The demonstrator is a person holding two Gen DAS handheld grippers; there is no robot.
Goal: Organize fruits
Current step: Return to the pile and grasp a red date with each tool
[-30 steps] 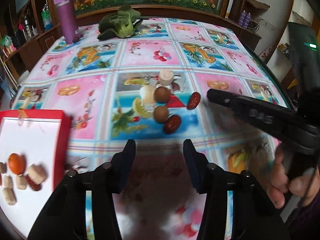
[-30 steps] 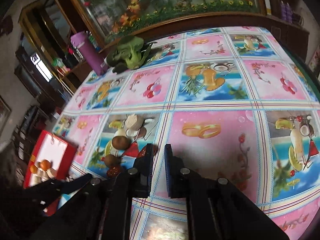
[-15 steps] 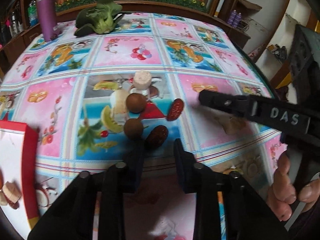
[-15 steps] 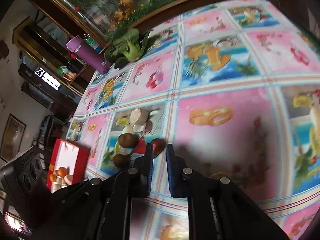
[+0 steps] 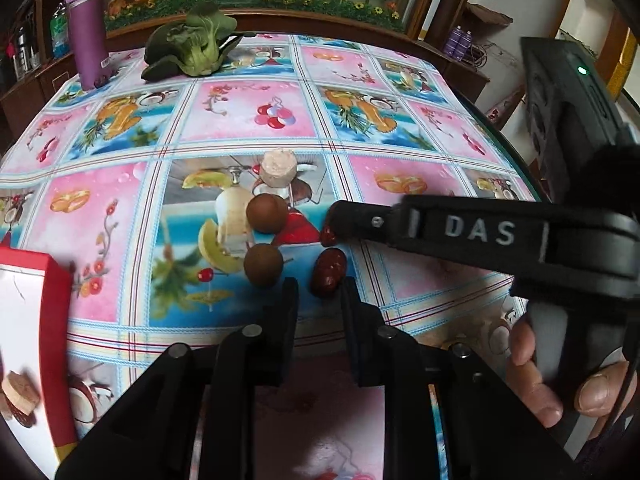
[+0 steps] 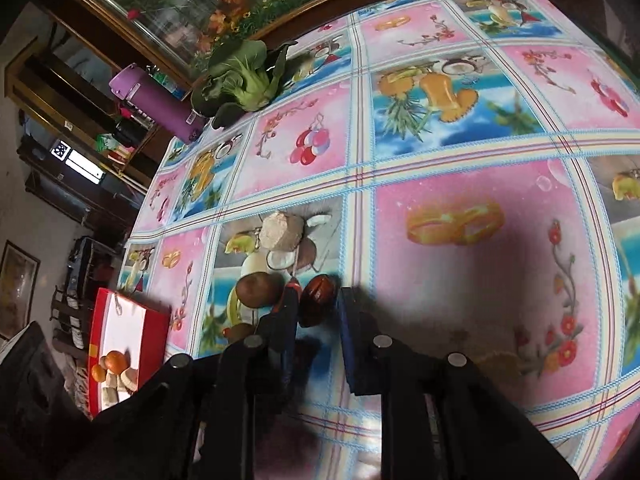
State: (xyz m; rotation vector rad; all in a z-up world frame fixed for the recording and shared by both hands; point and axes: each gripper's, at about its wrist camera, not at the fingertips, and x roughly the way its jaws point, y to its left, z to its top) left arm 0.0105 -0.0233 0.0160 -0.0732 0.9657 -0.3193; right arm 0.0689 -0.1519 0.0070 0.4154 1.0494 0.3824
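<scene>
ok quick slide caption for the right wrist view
Open right gripper straddles a red date on the fruit-print tablecloth, brown fruit beside it.

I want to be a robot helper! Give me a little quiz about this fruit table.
1. True or false: the right tongs are open, with a red date between their fingers.
2. What stands on the table near the green vegetable? A: purple bottle. B: kettle. C: teapot.
3. Fill in: in the left wrist view, ___ round brown fruits lie on the tablecloth.

Key: 1 true; 2 A; 3 two.
</scene>
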